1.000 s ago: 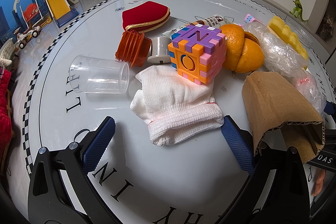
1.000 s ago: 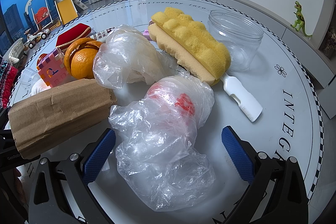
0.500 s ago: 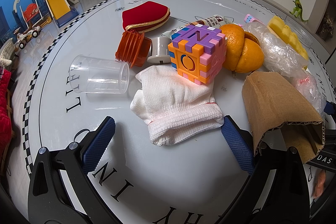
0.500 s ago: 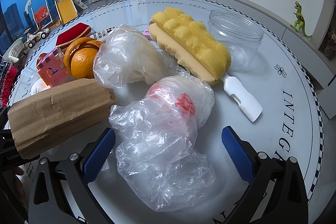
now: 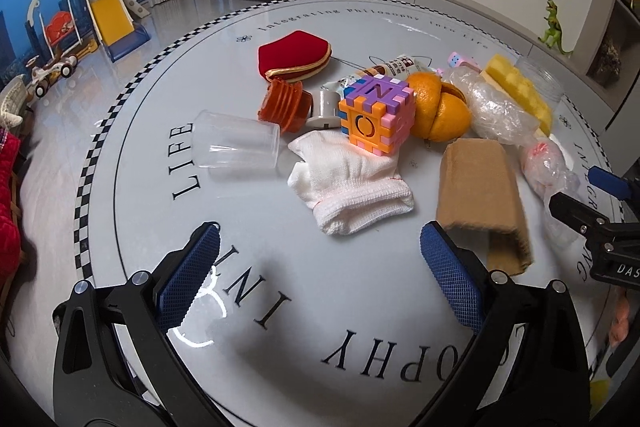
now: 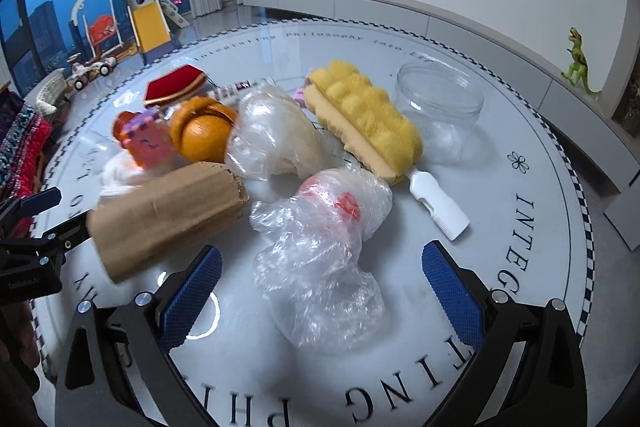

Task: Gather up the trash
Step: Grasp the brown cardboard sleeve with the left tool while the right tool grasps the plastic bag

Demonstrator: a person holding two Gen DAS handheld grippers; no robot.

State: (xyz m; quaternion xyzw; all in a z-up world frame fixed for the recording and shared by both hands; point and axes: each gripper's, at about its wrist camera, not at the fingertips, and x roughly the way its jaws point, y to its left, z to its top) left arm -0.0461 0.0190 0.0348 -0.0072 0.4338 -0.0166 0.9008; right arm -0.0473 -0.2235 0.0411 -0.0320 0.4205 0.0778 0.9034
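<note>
Table, 2 crumpled plastic bags, 1 cardboard piece, perhaps 1 peeled orange, both hand-held grippers spread.

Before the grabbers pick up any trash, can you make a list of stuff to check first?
1. Left gripper open and empty: ok.
2. Right gripper open and empty: ok.
3. Crumpled plastic bag lies between the right gripper's fingers: ok, it looks close enough to grab.
4. Cardboard piece in easy reach of the left gripper: not ok, it sits off to the side by one finger, not between both.
5. A bin for the trash in sight: not ok, neither view shows one.
6. Orange peel loose or attached: cannot tell.
</note>
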